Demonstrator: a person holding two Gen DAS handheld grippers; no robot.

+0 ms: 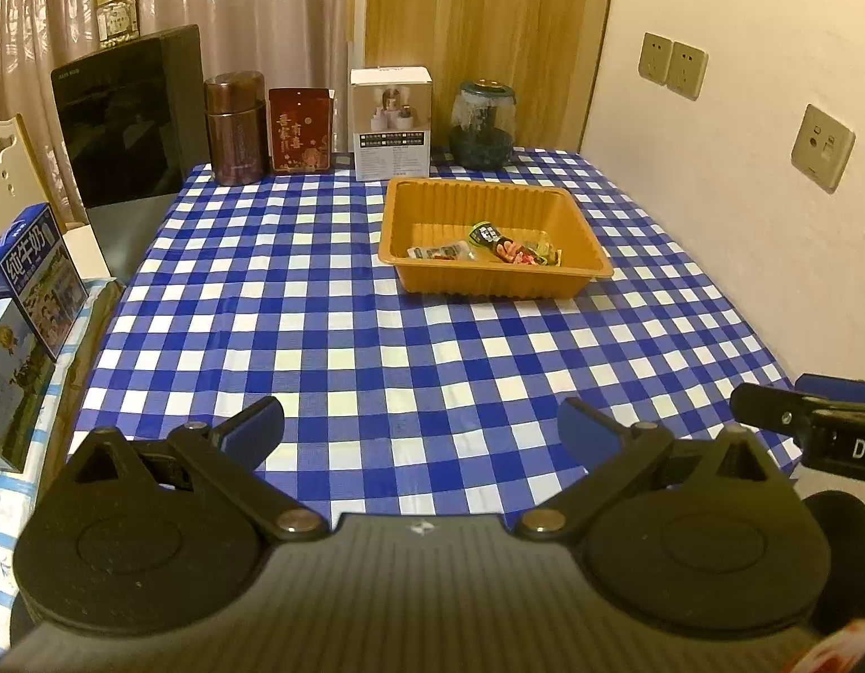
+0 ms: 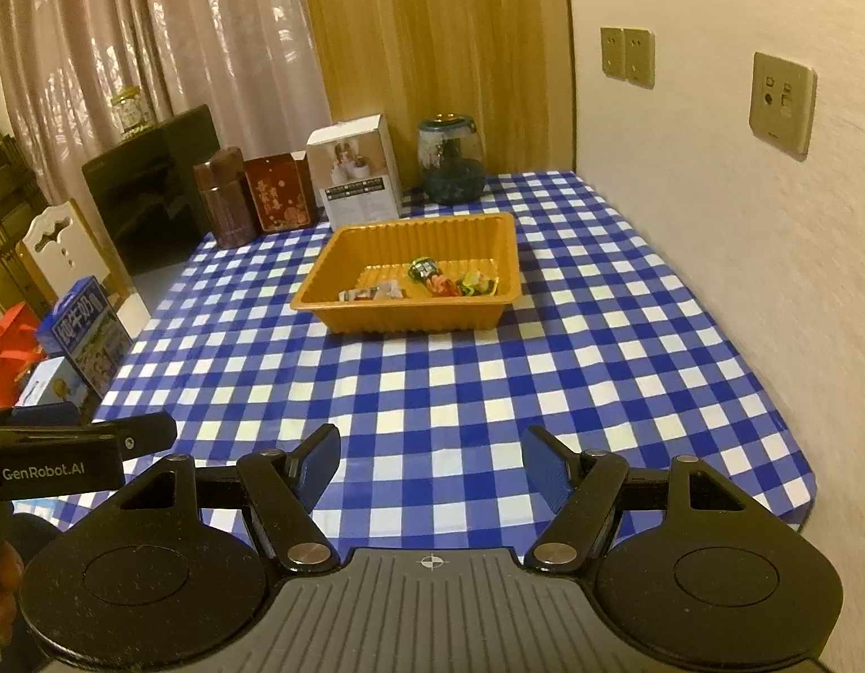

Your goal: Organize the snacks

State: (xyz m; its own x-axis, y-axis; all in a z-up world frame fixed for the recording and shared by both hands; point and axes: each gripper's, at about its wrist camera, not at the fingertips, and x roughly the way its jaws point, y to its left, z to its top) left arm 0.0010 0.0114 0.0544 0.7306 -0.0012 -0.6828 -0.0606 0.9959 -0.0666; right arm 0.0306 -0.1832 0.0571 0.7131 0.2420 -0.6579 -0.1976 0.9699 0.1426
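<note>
Item: snack packets (image 1: 488, 247), lying together in the orange tray (image 1: 601, 266) on the checked tablecloth (image 1: 376, 347). Left gripper (image 1: 421, 429): jaws apart, empty. Right gripper (image 2: 431, 457): jaws apart, empty. You should scan the cloth for strays before withdrawing

left tool (image 1: 421, 429) spread, right tool (image 2: 431, 462) spread

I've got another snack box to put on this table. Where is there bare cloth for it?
The widest bare stretch of checked tablecloth runs from the orange tray to the near edge, and also left of the tray. The back edge is crowded: brown canister, red box, white box, glass jar.
</note>
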